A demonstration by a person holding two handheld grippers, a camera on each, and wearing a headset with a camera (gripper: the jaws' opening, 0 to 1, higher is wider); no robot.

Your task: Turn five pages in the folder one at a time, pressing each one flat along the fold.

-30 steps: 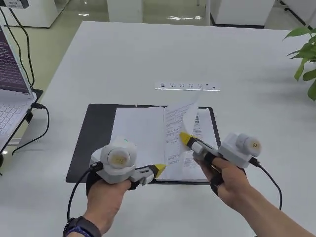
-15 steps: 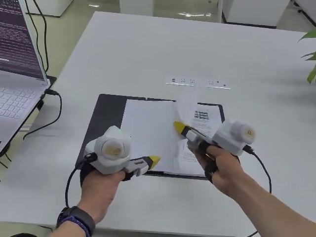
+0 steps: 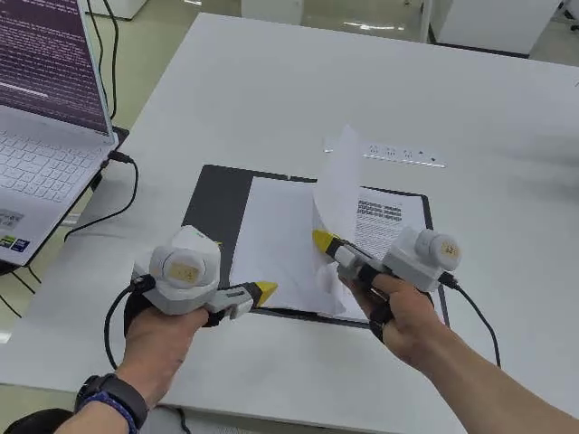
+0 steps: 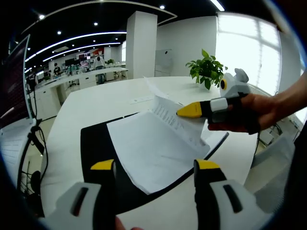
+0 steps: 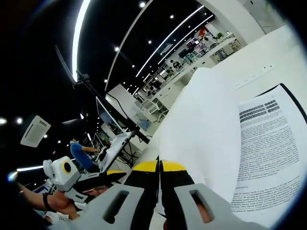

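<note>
Black folder (image 3: 206,231) open on white desk (image 3: 271,90) | your right gripper (image 3: 320,240): jaws pinching lifted page (image 3: 336,176), upright above fold | your left gripper (image 4: 155,165): jaws wide, empty, at folder's near edge

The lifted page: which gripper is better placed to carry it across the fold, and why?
Right. The right gripper is shut on the lifted page. The left gripper is open at the near edge of the folder, holding nothing.

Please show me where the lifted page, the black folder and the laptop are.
lifted page (image 3: 340,176): head view, middle of the raised sheet.
black folder (image 3: 210,217): head view, bare left cover.
laptop (image 3: 45,72): head view, on its screen.
</note>
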